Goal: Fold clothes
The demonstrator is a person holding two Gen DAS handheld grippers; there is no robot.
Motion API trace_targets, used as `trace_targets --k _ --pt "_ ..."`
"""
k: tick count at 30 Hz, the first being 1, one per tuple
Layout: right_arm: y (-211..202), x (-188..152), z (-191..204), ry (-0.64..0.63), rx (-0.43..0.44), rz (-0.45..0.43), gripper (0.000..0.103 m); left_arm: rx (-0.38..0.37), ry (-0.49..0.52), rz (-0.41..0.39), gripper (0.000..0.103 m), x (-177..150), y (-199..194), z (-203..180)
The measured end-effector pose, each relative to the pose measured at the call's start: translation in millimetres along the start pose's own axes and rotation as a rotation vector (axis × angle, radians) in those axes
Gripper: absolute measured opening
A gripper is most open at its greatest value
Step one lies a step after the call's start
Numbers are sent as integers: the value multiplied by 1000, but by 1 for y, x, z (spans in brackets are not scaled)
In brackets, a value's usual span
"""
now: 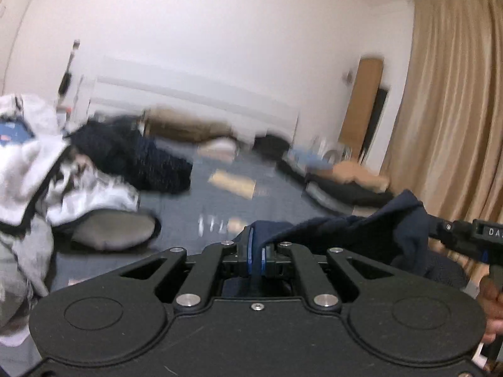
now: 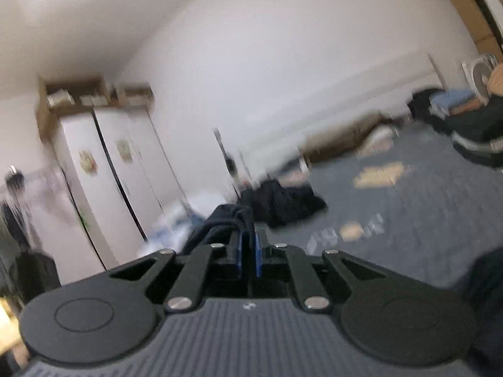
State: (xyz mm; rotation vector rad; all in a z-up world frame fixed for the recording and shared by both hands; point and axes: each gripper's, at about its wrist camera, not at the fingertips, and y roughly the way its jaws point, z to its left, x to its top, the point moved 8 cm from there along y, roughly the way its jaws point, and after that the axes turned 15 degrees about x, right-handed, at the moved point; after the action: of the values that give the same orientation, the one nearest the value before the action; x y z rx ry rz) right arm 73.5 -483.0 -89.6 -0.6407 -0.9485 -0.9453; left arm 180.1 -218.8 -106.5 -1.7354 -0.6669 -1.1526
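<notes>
Navy fabric of the garment point(image 1: 361, 229) hangs clear above the bed point(image 1: 276, 194), clamped at one edge in the left tongs point(image 1: 257, 253) and at another in the right tongs point(image 2: 249, 248): lift-and-spread step, next requiring it be laid flat.

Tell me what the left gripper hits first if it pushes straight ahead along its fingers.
Beyond the navy garment it is shut on, the left gripper probably meets the blue bedspread first, near the tan patch. Motion blur makes depth uncertain.
</notes>
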Motion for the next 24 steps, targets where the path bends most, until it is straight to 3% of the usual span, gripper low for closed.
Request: trace_targets --k 3,6,8,10,11,12,17,20,24 --pt "16 -34 -38 55 -116 147 12 121 94 147 6 -28 31 0" --pt "17 -57 -64 121 -210 251 16 152 127 177 7 -33 38 0" --pt "11 -59 -62 144 -194 278 23 127 109 156 24 -26 30 -1" --pt "1 -52 -55 119 -158 267 48 102 108 95 73 -18 13 -5" --pt "-4 -49 -50 102 -141 262 54 89 110 62 78 -14 3 -7" --pt "-6 -49 -44 84 -124 269 61 65 120 25 78 -11 -4 -11" --pt "7 -73 -28 -6 -52 374 64 -87 173 2 76 -18 -21 -44" --pt "13 -95 -16 -43 -37 435 64 -107 225 2 76 -26 -20 -58" --pt "25 -105 7 -3 35 415 64 -61 232 23 76 -31 -9 -52"
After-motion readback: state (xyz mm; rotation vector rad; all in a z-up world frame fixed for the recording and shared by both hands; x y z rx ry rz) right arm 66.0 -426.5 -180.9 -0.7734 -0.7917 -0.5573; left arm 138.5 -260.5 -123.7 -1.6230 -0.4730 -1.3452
